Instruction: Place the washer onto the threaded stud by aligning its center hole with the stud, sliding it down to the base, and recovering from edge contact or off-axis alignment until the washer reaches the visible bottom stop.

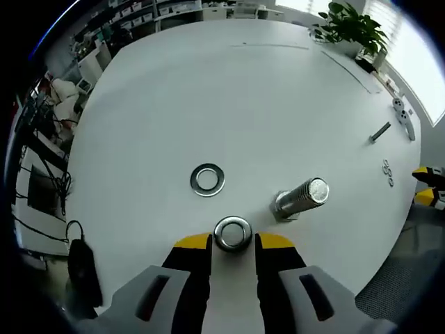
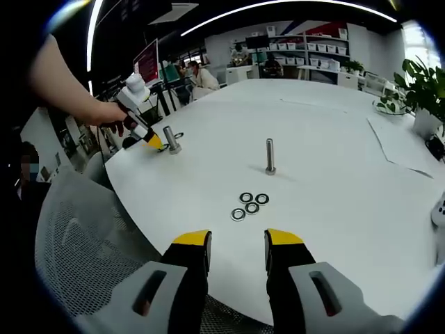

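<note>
A: What is around, in the left gripper view?

B: A big white round table [image 1: 229,104] in an office, with shelves behind and a green plant [image 1: 351,31] at the far edge. Some small metal parts lie near the right edge.

A: And the left gripper [image 1: 233,241]?

B: Its yellow-tipped jaws are apart, and a washer [image 1: 232,233] sits between the tips on the table. I cannot tell if the tips touch it, so I cannot say if it is gripped. A second washer [image 1: 207,179] lies flat a little farther away. The threaded stud [image 1: 300,198] stands just to the right, with its top toward the camera.

A: Now the right gripper view?

B: The same white table [image 2: 334,181], seen from another side, with dark ceiling, shelves and people far behind. A mesh chair [image 2: 83,243] is at the lower left. The right gripper [image 2: 236,240] is open and holds nothing, above the table edge. Four loose washers [image 2: 250,203] lie close together in front of it, and a second stud [image 2: 270,156] stands upright behind them. Far left, a hand [image 2: 104,111] holds the left gripper at the first stud [image 2: 170,140].
</note>
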